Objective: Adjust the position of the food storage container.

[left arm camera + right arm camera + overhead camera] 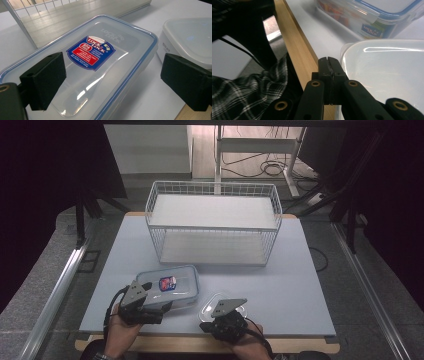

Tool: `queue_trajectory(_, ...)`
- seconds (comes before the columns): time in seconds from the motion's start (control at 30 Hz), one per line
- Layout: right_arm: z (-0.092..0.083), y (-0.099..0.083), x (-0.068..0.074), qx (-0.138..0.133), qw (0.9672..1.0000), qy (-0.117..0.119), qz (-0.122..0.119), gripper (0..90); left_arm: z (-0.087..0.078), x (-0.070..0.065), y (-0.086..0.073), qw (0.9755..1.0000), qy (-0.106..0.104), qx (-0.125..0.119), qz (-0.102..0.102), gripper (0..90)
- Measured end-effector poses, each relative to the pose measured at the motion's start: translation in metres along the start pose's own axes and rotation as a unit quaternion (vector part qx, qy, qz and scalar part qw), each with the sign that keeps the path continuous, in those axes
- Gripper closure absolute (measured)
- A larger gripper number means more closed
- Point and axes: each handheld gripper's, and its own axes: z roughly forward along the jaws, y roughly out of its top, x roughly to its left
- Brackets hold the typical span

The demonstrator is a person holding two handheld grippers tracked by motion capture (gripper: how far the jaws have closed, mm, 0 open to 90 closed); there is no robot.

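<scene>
A clear rectangular container (pixel 172 285) with a blue-rimmed lid and a red-and-blue label lies at the table's front left. My left gripper (pixel 152 304) sits at its near corner. In the left gripper view that gripper (pixel 115 82) stands open, with its jaws straddling the corner of the container (pixel 100 65); the pads are apart from it. To the right sits a small container with a frosted white lid (pixel 209 304). My right gripper (pixel 329 62) is shut, its pads pressed together right beside the rim of that lid (pixel 387 72), and I see nothing between them.
A white wire basket shelf (pixel 212 222) with two levels stands at the middle back of the pale table (pixel 290 285). The wooden front edge (pixel 297 50) runs just under my right gripper, and a plaid sleeve (pixel 242 95) is beside it. Bare table lies to the right.
</scene>
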Motion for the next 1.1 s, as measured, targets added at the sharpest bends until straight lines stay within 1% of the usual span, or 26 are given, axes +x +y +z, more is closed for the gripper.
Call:
queue_trajectory(0.07, -0.002, -0.001, -0.003, 0.002, 1.0, -0.009, -0.003, 89.2, 0.0, 0.0, 0.0, 1.0, 0.0, 0.0, 0.0, 6.3)
queue_trajectory(0.1, -0.006, -0.003, -0.007, 0.002, 0.9999, -0.012, -0.001, 89.2, 0.0, 0.0, 0.0, 1.0, -0.001, 0.0, 0.001, 6.3)
queue_trajectory(0.13, -0.006, -0.003, -0.007, 0.002, 0.9999, -0.012, -0.001, 89.2, 0.0, 0.0, 0.0, 1.0, -0.001, 0.001, 0.001, 6.3)
queue_trajectory(0.2, -0.009, -0.005, -0.012, 0.003, 0.9998, -0.02, 0.005, 89.2, 0.001, -0.001, 0.0, 1.0, -0.001, 0.002, 0.001, 6.3)
queue_trajectory(0.23, -0.013, -0.008, -0.017, 0.004, 0.9996, -0.028, 0.009, 89.1, 0.001, -0.001, 0.0, 1.0, -0.001, 0.002, 0.001, 6.3)
queue_trajectory(0.27, -0.013, -0.008, -0.017, 0.004, 0.9996, -0.028, 0.009, 89.1, 0.001, -0.001, 0.0, 1.0, -0.001, 0.002, 0.001, 6.3)
queue_trajectory(0.3, -0.018, -0.011, -0.023, 0.006, 0.9992, -0.036, 0.015, 89.1, 0.001, -0.001, 0.0, 1.0, -0.001, 0.002, 0.001, 6.3)
queue_trajectory(0.33, -0.018, -0.011, -0.023, 0.006, 0.9992, -0.036, 0.015, 89.1, 0.001, 0.0, 0.0, 1.0, -0.001, 0.002, 0.001, 6.3)
queue_trajectory(0.5, -0.032, -0.02, -0.038, 0.001, 0.998, -0.053, 0.035, 89.1, 0.001, 0.0, 0.0, 1.0, -0.001, 0.002, -0.001, 6.3)
queue_trajectory(0.57, -0.037, -0.024, -0.044, -0.001, 0.9975, -0.059, 0.039, 89.2, 0.001, 0.0, -0.001, 1.0, -0.001, 0.002, -0.001, 6.3)
queue_trajectory(0.6, -0.041, -0.026, -0.047, -0.003, 0.997, -0.063, 0.043, 89.2, 0.001, 0.0, -0.001, 1.0, -0.001, 0.002, -0.001, 6.3)
queue_trajectory(0.63, -0.047, -0.03, -0.054, -0.004, 0.9961, -0.075, 0.046, 89.1, 0.001, 0.0, -0.001, 1.0, 0.0, 0.002, -0.001, 6.3)
queue_trajectory(0.67, -0.047, -0.03, -0.054, -0.004, 0.9961, -0.075, 0.046, 89.1, 0.001, 0.0, -0.001, 1.0, 0.0, 0.002, -0.001, 6.3)
queue_trajectory(0.7, -0.053, -0.034, -0.06, -0.006, 0.995, -0.085, 0.052, 89.1, 0.001, 0.0, -0.001, 1.0, 0.0, 0.002, -0.002, 6.3)
queue_trajectory(0.73, -0.053, -0.034, -0.06, -0.006, 0.995, -0.085, 0.052, 89.1, 0.001, 0.0, -0.001, 1.0, 0.0, 0.002, -0.002, 6.3)
queue_trajectory(0.87, -0.066, -0.041, -0.072, -0.003, 0.9916, -0.109, 0.07, 89.1, 0.0, 0.001, -0.001, 1.0, 0.0, 0.002, -0.002, 6.3)
queue_trajectory(0.9, -0.071, -0.043, -0.075, -0.002, 0.9897, -0.12, 0.078, 89.1, 0.0, 0.001, 0.0, 1.0, 0.002, 0.001, -0.002, 6.3)
queue_trajectory(0.97, -0.074, -0.044, -0.076, -0.002, 0.9893, -0.123, 0.079, 89.1, -0.001, 0.001, 0.0, 1.0, 0.002, 0.001, -0.001, 6.3)
queue_trajectory(1.03, -0.079, -0.043, -0.077, -0.009, 0.9888, -0.126, 0.079, 88.9, -0.001, 0.002, 0.0, 1.0, 0.002, -0.001, -0.003, 6.4)
queue_trajectory(1.07, -0.08, -0.042, -0.076, -0.014, 0.9891, -0.122, 0.081, 88.8, -0.001, 0.002, 0.0, 1.0, 0.002, -0.001, -0.004, 6.4)
queue_trajectory(1.1, -0.078, -0.037, -0.076, -0.02, 0.9898, -0.117, 0.079, 88.4, -0.001, 0.002, 0.0, 1.0, 0.002, -0.002, -0.004, 6.4)
